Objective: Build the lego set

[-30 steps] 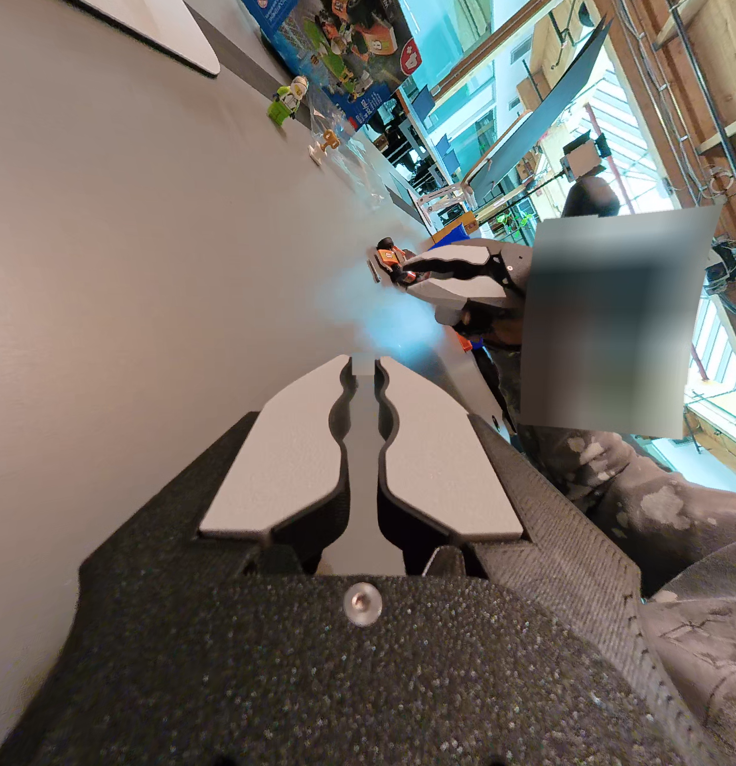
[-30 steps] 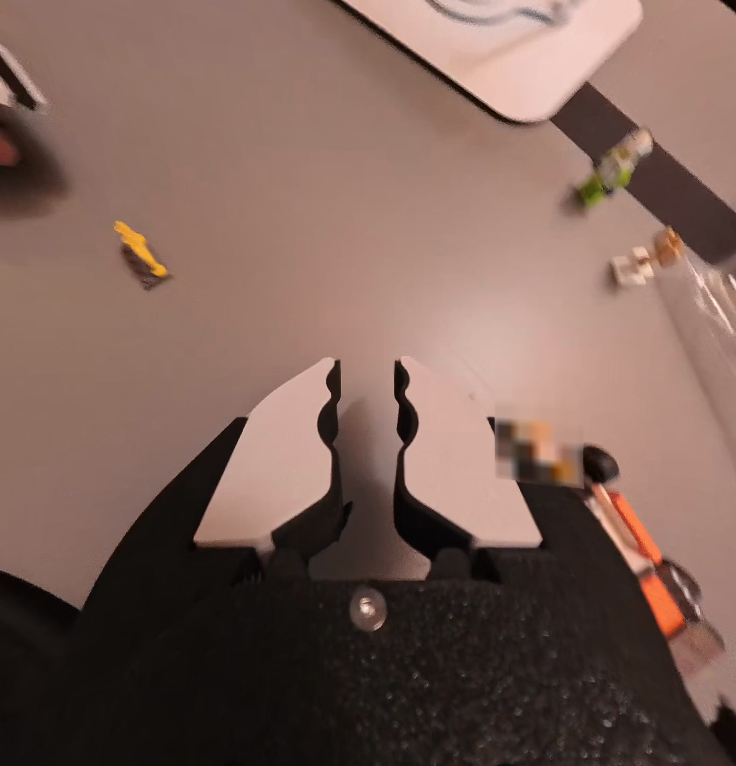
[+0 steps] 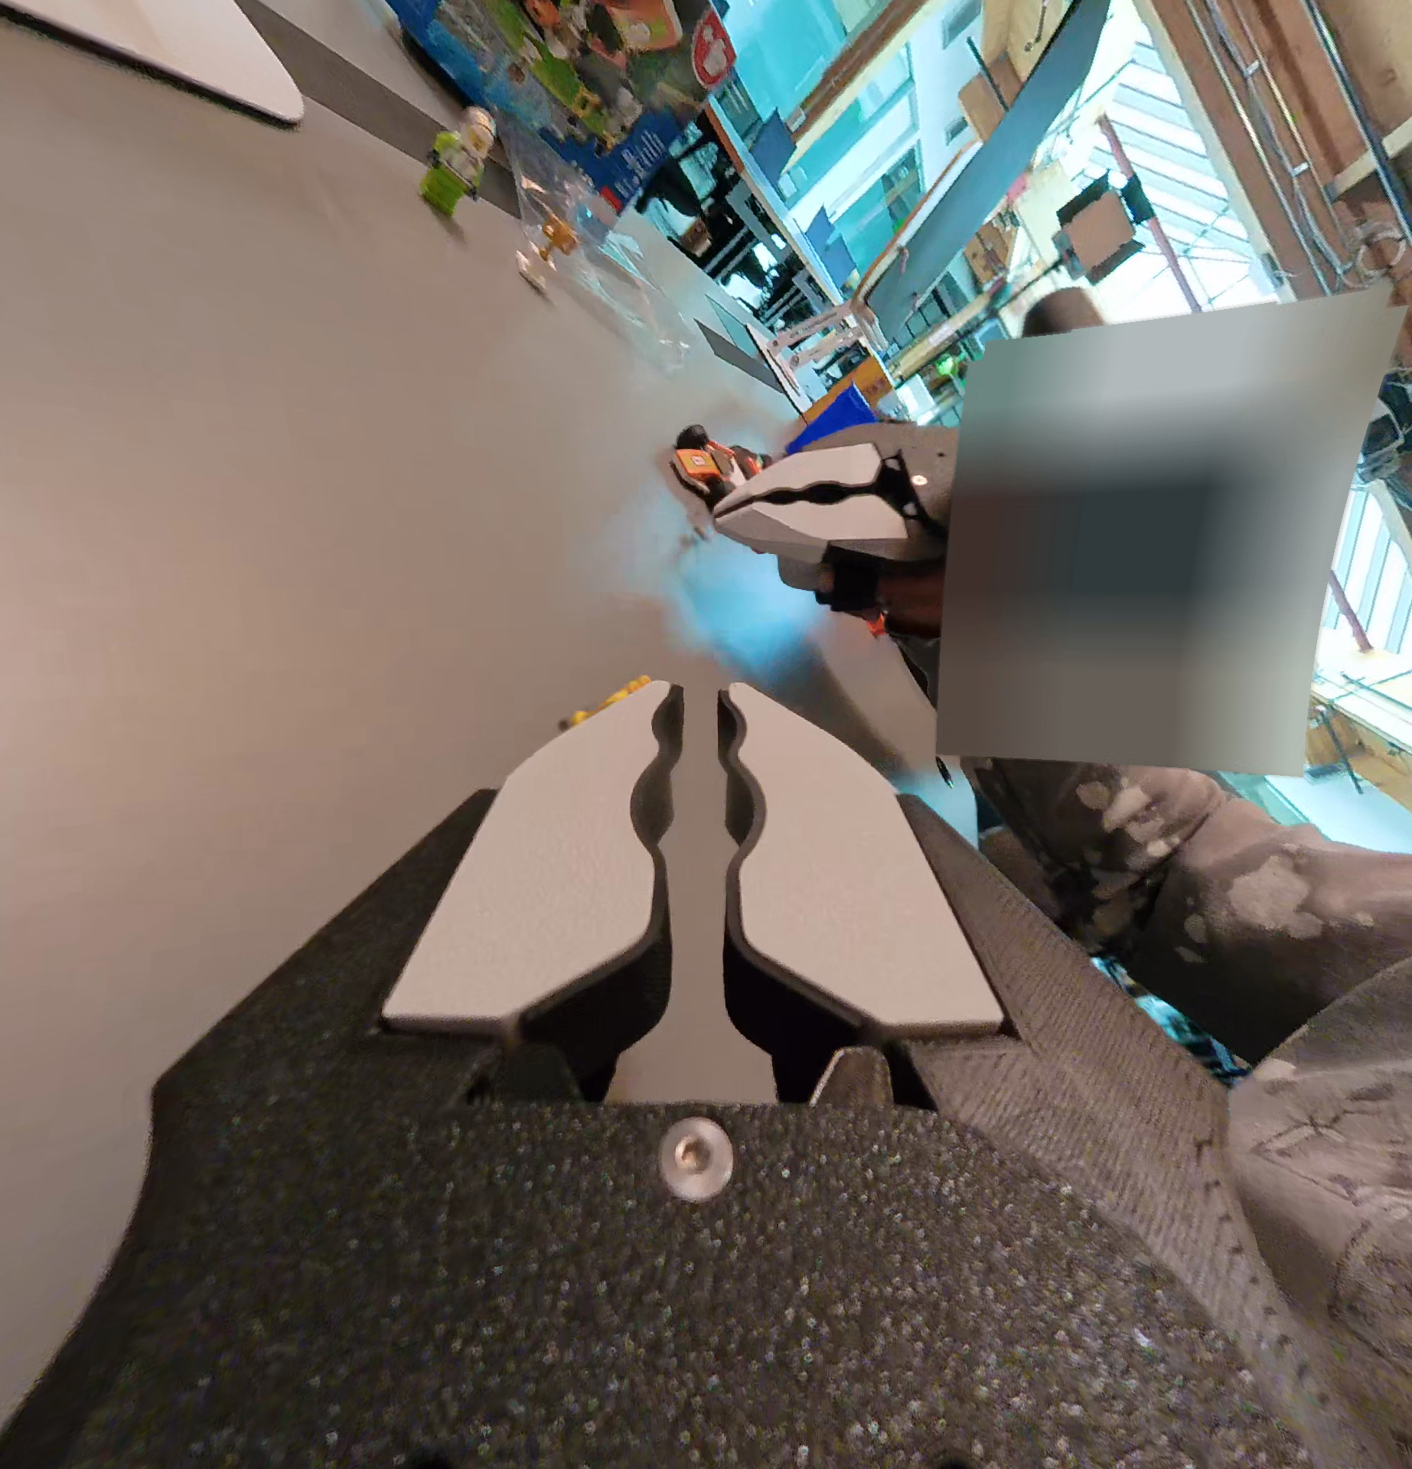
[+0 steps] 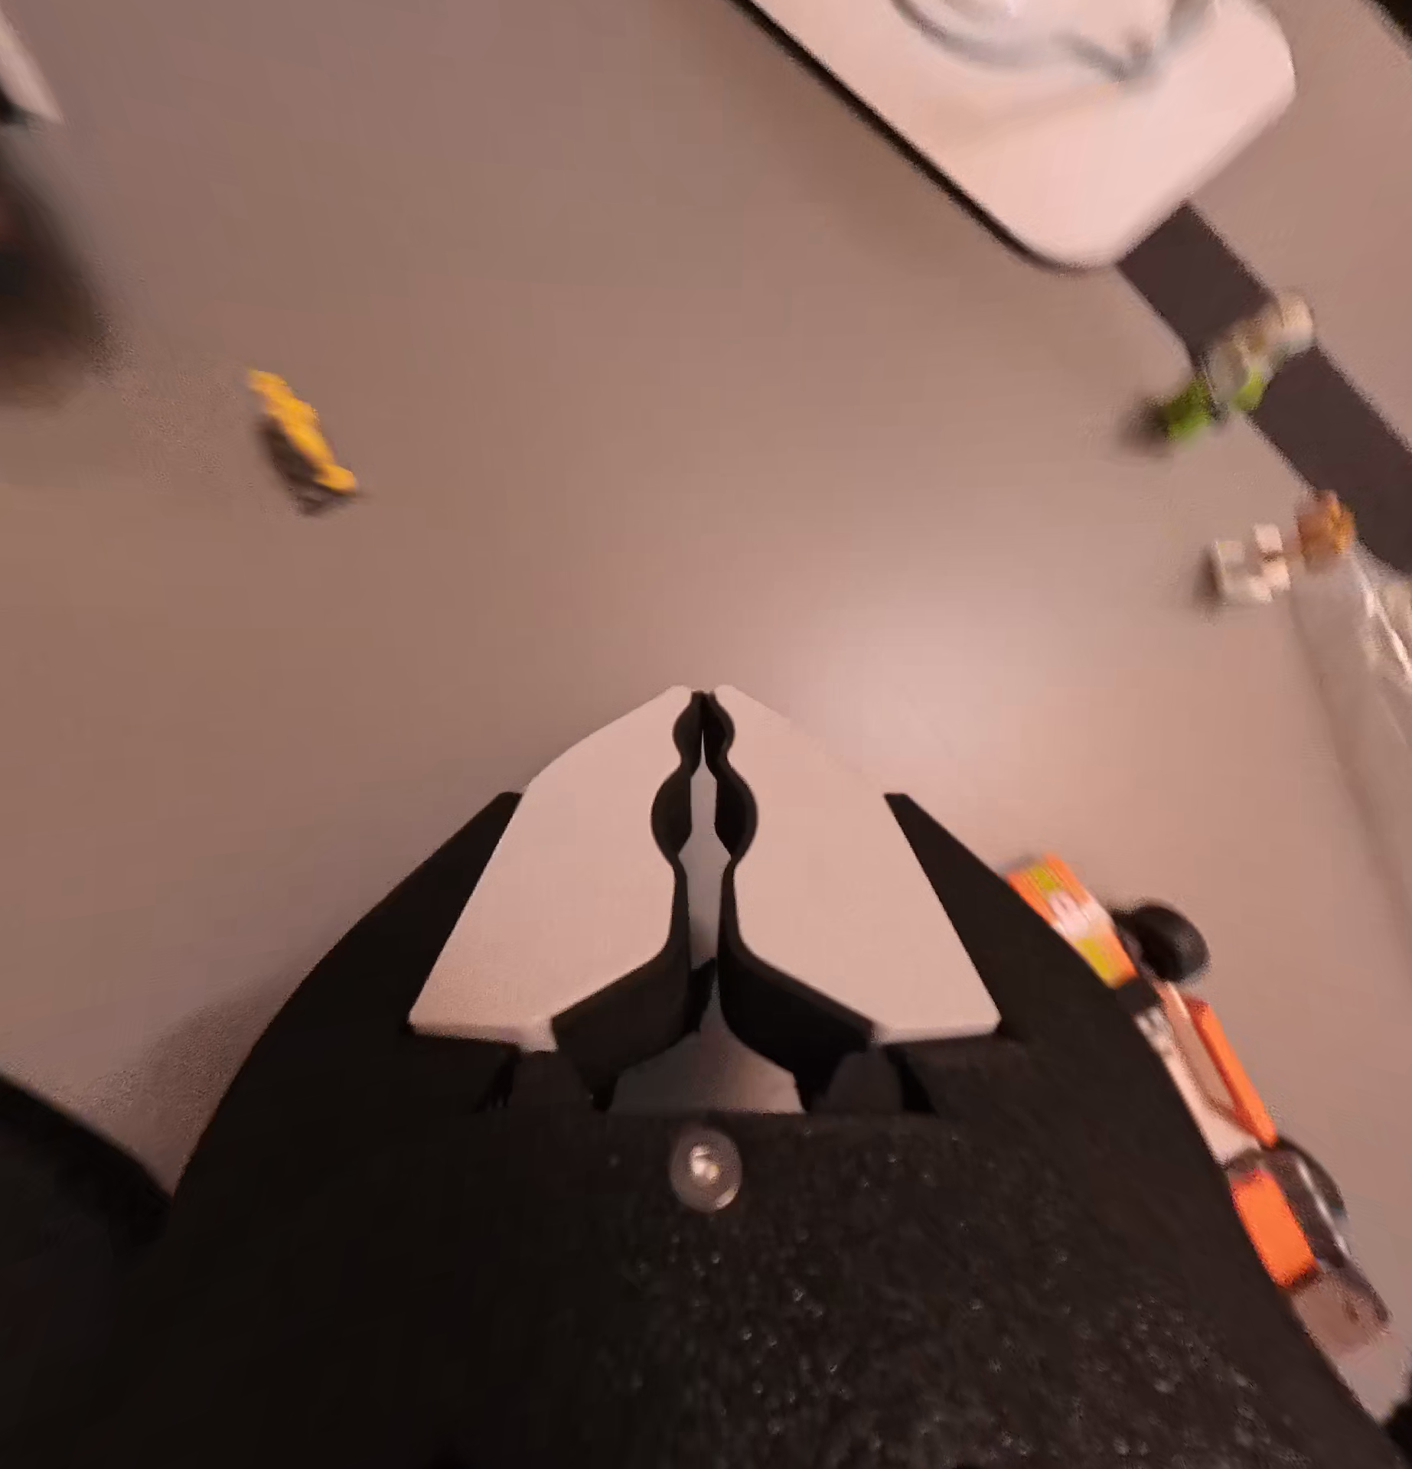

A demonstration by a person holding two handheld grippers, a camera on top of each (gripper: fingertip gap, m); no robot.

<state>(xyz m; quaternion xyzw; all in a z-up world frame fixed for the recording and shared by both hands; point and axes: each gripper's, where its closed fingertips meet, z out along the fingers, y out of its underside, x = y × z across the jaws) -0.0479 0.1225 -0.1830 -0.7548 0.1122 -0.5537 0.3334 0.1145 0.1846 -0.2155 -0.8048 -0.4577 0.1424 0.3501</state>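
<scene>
The orange Lego car (image 4: 1179, 1073) lies on the grey table just right of my right gripper (image 4: 702, 699), which is shut and empty, its tips touching. The left wrist view shows the car (image 3: 706, 465) farther off, with the right gripper (image 3: 726, 517) right beside it. My left gripper (image 3: 700, 691) is low over the table, its jaws a narrow gap apart with nothing between them. A small yellow and black piece (image 4: 301, 433) lies apart at the left. It also peeks out beside my left fingertip (image 3: 607, 699).
A green and white minifigure (image 3: 456, 163), a small gold trophy on white bricks (image 3: 555, 238), a clear plastic bag (image 3: 607, 262) and the Lego box (image 3: 591, 71) sit at the far side. A white pad (image 4: 1044, 103) lies at the back. A person's sleeve (image 3: 1243, 914) is at the right.
My right gripper has closed from open to shut, still empty. My left gripper has shifted, so the yellow piece now shows by its left fingertip.
</scene>
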